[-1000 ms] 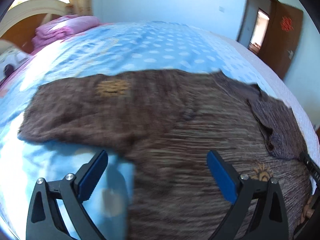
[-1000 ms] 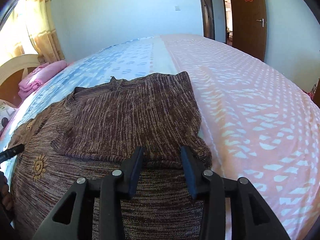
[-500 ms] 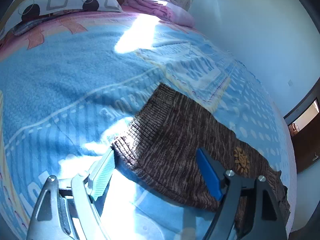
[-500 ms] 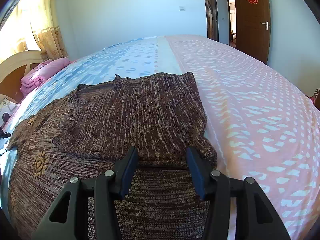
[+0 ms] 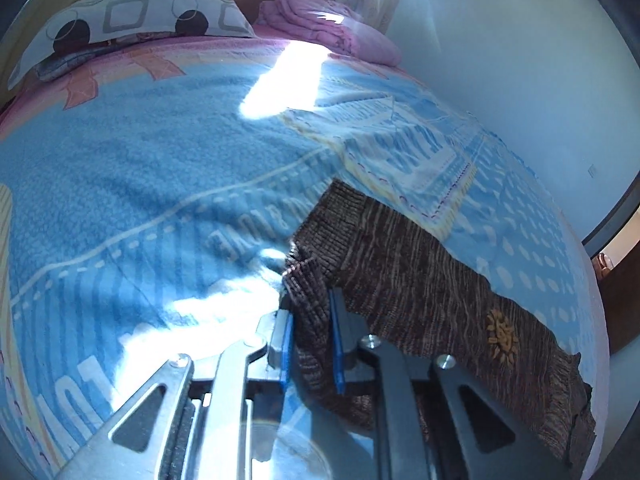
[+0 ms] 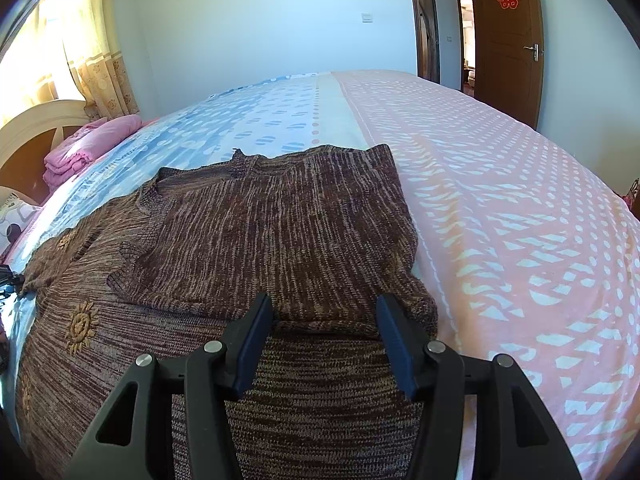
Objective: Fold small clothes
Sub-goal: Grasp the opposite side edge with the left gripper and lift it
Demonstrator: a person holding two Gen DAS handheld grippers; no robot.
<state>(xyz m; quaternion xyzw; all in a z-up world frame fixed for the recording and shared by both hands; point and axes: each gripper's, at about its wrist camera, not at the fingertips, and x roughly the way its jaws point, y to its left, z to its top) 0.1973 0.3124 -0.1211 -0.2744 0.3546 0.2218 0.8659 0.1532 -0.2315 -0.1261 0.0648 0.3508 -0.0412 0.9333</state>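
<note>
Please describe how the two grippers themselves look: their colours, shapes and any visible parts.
Both are black two-finger tools. The left gripper and the right gripper each have angular black arms with triangular cut-outs, round silver bolts at the joints, and flat blue pads on the inner faces of the fingers. No cables, markings or sleeves show.

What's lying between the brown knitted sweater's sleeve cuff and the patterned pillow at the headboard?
Only bare blue fleece blanket, with a sunlit patch, lies between sleeve cuff and pillow; the left wrist view shows it.
</note>
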